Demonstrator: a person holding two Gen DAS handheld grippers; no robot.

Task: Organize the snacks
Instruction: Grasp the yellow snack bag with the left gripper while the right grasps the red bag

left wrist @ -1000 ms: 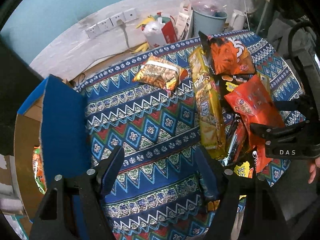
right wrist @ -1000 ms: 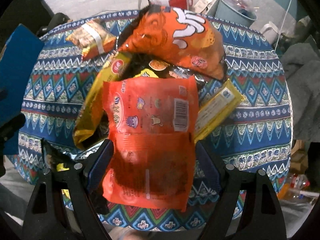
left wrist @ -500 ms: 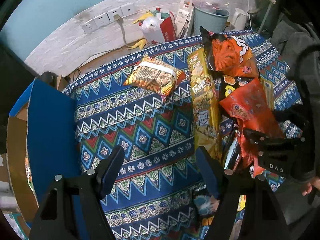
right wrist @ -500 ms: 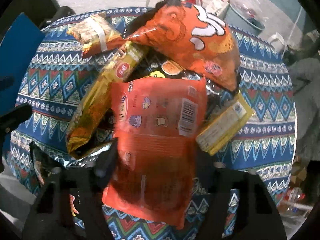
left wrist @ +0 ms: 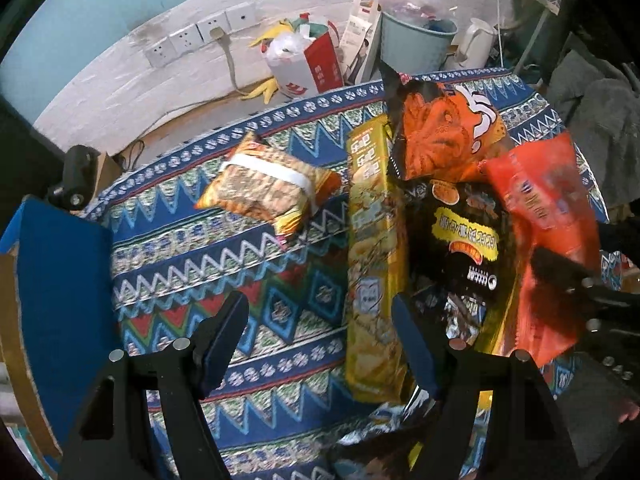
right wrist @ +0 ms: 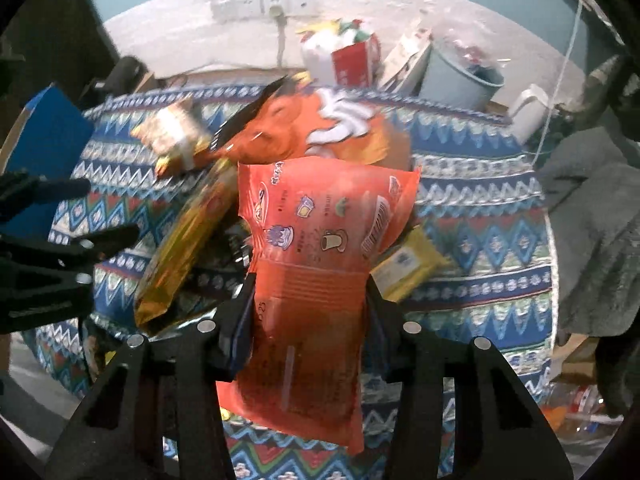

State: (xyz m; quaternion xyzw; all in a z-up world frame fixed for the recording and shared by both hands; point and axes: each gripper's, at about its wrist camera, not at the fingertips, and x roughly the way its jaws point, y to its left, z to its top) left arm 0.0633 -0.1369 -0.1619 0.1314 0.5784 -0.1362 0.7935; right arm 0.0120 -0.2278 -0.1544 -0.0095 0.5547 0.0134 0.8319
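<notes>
My right gripper [right wrist: 308, 300] is shut on a flat red-orange snack bag [right wrist: 320, 248] and holds it tilted up above the pile; the bag also shows in the left wrist view [left wrist: 548, 240]. Under it lie a big orange chip bag [right wrist: 320, 128], a long yellow chip pack [left wrist: 372, 256], a black snack bag [left wrist: 460, 240] and a yellow packet [right wrist: 408, 264]. A small banded snack pack [left wrist: 264, 188] lies apart on the patterned tablecloth [left wrist: 240, 264]. My left gripper [left wrist: 320, 332] is open and empty above the cloth, left of the yellow pack.
A blue-lidded cardboard box [left wrist: 60, 300] stands open at the table's left edge. Behind the table are a red-and-white bag [left wrist: 304, 60], a pale blue bucket [left wrist: 416, 44], a white kettle [left wrist: 476, 44] and wall sockets [left wrist: 200, 36]. Grey cloth [right wrist: 592, 240] lies on the right.
My right gripper has closed on the red-orange bag and lifted it off the pile, uncovering the black bag. My left gripper has moved forward and right, toward the yellow pack.
</notes>
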